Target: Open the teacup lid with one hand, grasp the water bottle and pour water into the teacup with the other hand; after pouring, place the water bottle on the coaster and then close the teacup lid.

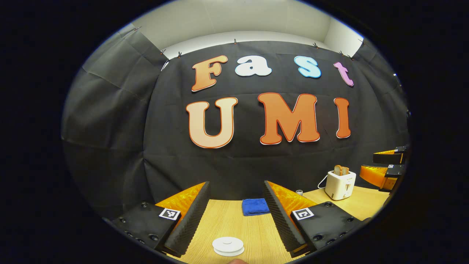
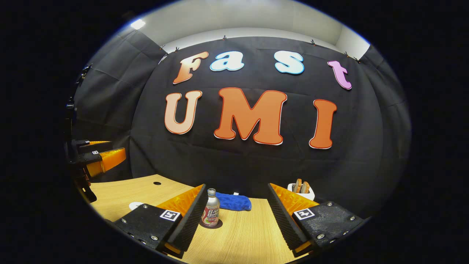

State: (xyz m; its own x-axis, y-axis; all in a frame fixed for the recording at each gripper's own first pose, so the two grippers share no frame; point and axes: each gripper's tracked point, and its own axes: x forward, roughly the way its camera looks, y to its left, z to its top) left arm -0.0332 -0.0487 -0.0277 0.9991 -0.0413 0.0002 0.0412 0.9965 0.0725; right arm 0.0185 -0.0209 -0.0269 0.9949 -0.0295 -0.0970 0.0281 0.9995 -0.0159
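Found left gripper [image 1: 236,212] spread above teacup lid [image 1: 228,245] at 6 o'clock; right gripper [image 2: 236,214] spread, water bottle [image 2: 210,208] at 11 o'clock.

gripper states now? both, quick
Left gripper: jaws open, holding nothing; white teacup lid lies on the table between them.
Right gripper: jaws open, holding nothing; water bottle stands ahead, near one jaw.

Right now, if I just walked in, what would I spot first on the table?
Probably the little water bottle, standing upright on a dark round coaster between the open fingers of the right hand-held gripper. Next, the white toaster with bread poking out, far right on the wooden table, and a blue cloth at the back edge. A white round teacup lid sits right below the open left hand-held gripper.
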